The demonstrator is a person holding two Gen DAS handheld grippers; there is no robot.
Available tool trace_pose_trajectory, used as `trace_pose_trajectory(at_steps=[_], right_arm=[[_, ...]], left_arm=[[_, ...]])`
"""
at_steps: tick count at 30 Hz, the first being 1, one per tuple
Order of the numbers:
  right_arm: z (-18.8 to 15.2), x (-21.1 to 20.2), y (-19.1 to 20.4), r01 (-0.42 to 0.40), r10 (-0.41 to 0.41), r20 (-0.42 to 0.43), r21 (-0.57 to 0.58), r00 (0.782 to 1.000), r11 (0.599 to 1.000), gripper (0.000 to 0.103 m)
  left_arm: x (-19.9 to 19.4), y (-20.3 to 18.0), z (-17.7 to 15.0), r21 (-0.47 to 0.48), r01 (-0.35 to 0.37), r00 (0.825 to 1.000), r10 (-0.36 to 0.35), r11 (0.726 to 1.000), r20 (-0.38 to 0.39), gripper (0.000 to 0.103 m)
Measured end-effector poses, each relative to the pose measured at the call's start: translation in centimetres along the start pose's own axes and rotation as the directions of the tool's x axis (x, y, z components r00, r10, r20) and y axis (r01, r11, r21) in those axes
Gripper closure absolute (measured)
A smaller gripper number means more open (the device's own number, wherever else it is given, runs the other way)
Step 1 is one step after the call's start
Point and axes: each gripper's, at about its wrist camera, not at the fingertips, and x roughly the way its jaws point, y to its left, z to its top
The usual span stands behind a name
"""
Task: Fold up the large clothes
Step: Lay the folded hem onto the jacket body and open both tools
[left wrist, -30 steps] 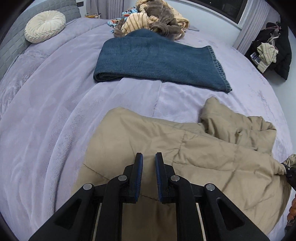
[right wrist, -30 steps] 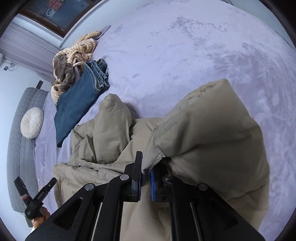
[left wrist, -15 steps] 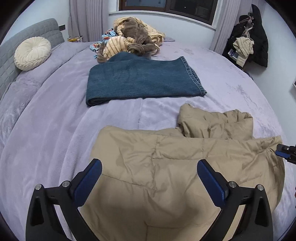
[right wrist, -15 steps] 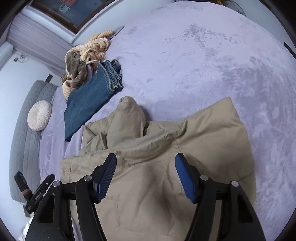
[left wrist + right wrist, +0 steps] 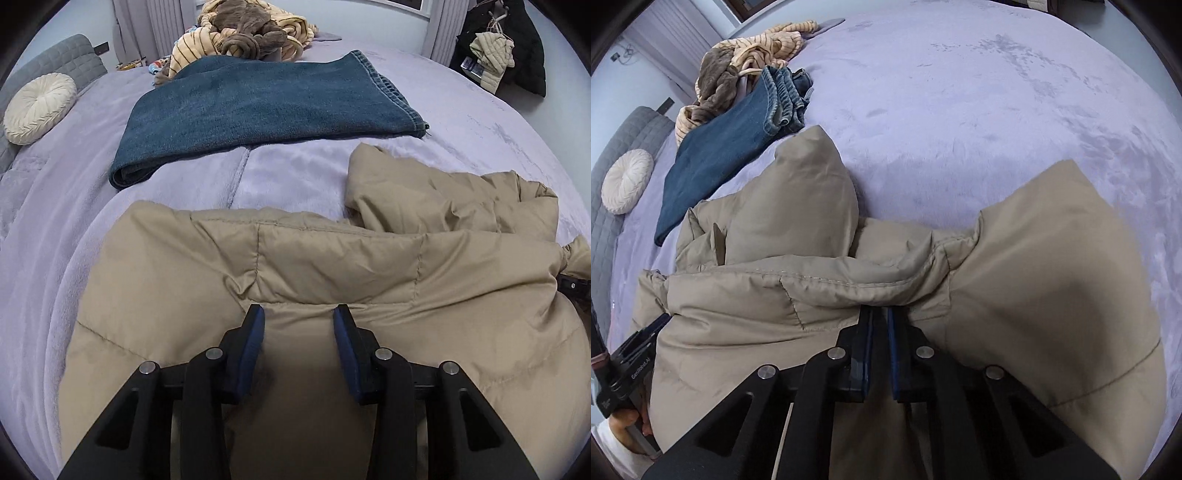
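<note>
Here, left tool [image 5: 298, 314] apart over jacket [image 5: 332, 266]; right tool [image 5: 878, 314] clamped on its fold, tips hidden.

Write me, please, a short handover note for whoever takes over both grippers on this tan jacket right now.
Left gripper: open, jaws straddling a fold of the tan puffer jacket, not clamped.
Right gripper: nearly closed at the jacket's folded edge; grip on fabric cannot be confirmed.
Jacket lies partly folded on the purple bed; jeans sit folded behind it.
Left: clamp both sides, finish the fold.
</note>
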Motion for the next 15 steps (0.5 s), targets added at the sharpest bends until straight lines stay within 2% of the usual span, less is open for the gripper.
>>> trace_pose_trajectory(at_steps=[3,6,8,12,15], right_arm=[[0.9,-1.4,-0.6,0.000,0.000,-0.003,-0.012,1.000,1.000,0.097],[1.2,-3.6,-2.8,0.113,-0.113,0.058,0.004,0.992,0.994,0.095],[1.4,-4.0,-5.1,0.169,-0.173,0.069,0.058,0.983,0.984,0.095],[1.4,-1.7,-8.4,0.111,-0.112,0.000,0.141,0.994,0.984,0.097],[1.7,0.2,-8.8,0.102,-0.102,-0.005,0.150,0.995,0.984,0.098]], left_arm=[[-0.4,2.3,1.2,-0.014,-0.054,0.998,0.055,0.998,0.039,0.060],[0.5,5.1,1.9,-0.047,-0.128,0.991,0.129,0.991,0.033,0.060],[1.7,6.7,2.0,-0.072,-0.143,0.989,0.144,0.987,0.017,0.060],[4.7,7.9,2.1,-0.119,-0.143,0.990,0.142,0.982,-0.019,0.060],[5.6,7.3,2.4,-0.108,-0.164,0.986,0.163,0.981,-0.016,0.060]])
